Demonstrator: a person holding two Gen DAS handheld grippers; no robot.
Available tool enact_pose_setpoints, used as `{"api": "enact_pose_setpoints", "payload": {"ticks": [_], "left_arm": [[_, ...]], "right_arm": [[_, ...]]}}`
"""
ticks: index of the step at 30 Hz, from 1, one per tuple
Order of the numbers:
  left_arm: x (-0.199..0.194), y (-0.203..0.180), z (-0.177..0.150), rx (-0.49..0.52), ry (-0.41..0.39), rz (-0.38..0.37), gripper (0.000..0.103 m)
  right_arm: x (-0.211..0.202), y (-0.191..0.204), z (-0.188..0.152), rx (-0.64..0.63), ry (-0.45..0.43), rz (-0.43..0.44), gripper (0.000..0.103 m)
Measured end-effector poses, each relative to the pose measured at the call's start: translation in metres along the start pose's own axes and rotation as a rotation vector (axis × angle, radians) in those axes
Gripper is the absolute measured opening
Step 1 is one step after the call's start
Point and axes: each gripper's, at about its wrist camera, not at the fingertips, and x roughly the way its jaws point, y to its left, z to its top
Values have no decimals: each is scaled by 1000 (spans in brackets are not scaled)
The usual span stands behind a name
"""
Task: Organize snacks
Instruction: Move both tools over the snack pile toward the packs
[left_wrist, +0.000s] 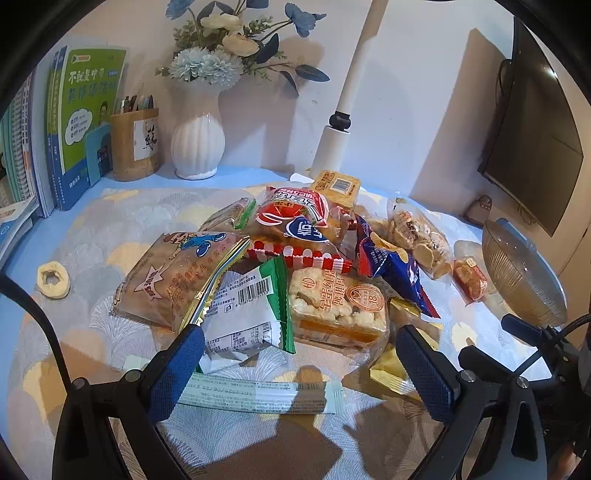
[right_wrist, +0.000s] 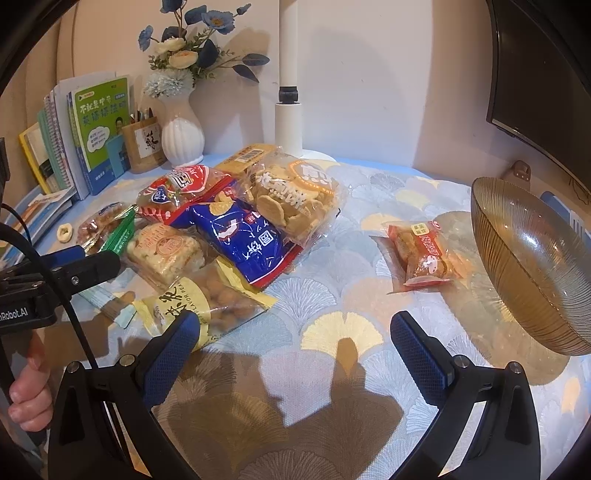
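Desk corner against a pale wall

A white vase (left_wrist: 198, 147) of blue flowers stands at the wall (left_wrist: 399, 74); books (left_wrist: 79, 122) left of it, lamp post (left_wrist: 341, 122) and dark monitor (left_wrist: 532, 147) right.

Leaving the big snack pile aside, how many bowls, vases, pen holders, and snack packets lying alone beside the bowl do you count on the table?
Glass bowl: 1
White vase: 1
Pen holder: 1
Red snack packet alone beside the bowl: 1
Total: 4
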Motion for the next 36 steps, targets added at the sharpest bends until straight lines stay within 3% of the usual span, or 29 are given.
{"api": "enact_pose_setpoints", "payload": {"ticks": [36], "left_arm": [[4,3,1,-29,27,-12,103]], "right_arm": [[2,3,0,-15,10,-23,103]]}}
